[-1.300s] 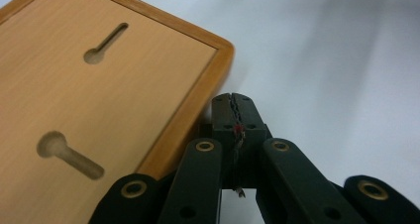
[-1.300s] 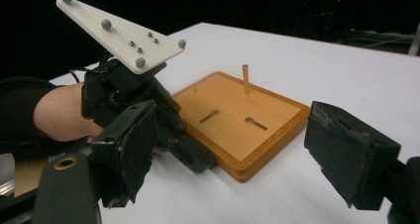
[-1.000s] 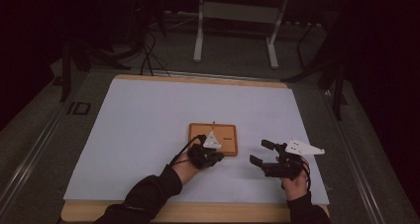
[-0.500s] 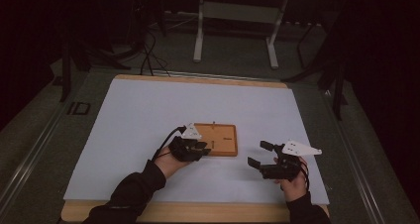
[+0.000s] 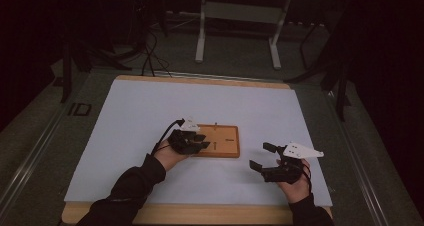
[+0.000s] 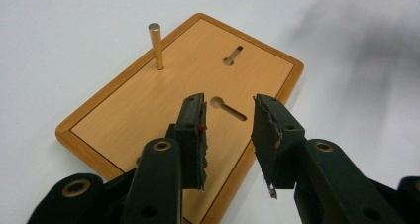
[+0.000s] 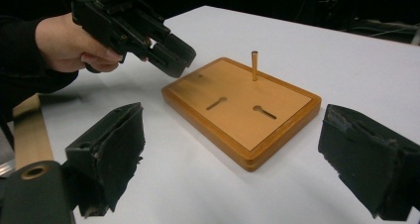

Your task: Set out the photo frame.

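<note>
A wooden board point(image 5: 222, 138) lies flat on the white sheet, with two keyhole slots and a brass peg point(image 6: 156, 45) standing upright near one edge. My left gripper point(image 5: 202, 140) hovers at the board's left end, pointing along it. Its jaws have just been opening and now stand apart above a slot with nothing between them point(image 6: 229, 120). My right gripper point(image 5: 261, 156) rests to the right of the board, apart from it. Its jaws have also just been opening and gape wide and empty point(image 7: 233, 149), facing the board point(image 7: 237, 105) and peg point(image 7: 254, 64). The left gripper point(image 7: 173, 58) hangs over the board's far corner in the right gripper view.
The white sheet point(image 5: 150, 116) covers a wooden table whose front edge point(image 5: 200, 213) runs near my forearms. Behind the table, on the dark floor, stand a metal frame's legs point(image 5: 202, 36) and some cables point(image 5: 147, 51).
My left gripper has moved left, from over the board's near left part to its left end. The right gripper has stayed put.
</note>
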Available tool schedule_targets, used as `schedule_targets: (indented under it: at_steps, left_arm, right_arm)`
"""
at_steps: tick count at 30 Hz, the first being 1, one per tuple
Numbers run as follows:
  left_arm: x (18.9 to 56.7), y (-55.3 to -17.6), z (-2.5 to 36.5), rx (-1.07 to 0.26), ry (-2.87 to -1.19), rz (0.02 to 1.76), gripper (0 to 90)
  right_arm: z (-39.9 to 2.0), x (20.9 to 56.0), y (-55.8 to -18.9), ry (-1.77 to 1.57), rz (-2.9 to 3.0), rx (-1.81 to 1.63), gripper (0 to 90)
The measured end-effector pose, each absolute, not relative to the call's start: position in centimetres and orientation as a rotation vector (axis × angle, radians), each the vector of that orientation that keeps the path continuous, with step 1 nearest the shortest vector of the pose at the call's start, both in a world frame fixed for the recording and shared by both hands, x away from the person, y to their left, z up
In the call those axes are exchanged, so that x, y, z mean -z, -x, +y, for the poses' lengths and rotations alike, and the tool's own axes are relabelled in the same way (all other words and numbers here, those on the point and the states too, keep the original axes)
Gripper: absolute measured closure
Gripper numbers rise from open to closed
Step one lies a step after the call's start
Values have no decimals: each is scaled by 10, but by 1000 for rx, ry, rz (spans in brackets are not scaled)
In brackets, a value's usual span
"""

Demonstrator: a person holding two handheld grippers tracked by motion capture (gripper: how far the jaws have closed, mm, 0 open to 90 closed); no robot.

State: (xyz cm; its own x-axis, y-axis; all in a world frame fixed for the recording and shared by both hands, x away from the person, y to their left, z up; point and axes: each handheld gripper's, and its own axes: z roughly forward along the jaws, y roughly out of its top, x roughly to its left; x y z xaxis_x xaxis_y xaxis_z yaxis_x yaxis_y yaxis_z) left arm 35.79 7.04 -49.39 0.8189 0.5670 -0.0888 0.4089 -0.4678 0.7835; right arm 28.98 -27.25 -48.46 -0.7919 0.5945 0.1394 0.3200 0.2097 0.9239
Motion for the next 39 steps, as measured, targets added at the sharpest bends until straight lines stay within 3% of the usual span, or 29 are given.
schedule_targets:
  at_steps: [29,39]
  left_arm:
    - [504,-421,39,-276,-2164,738,653]
    - [508,-426,36,-311,-2175,741,733]
  right_arm:
    - [-269,489,-293,-862,2290,-1609,108]
    - [-269,491,-294,-864,2307,-1603,133]
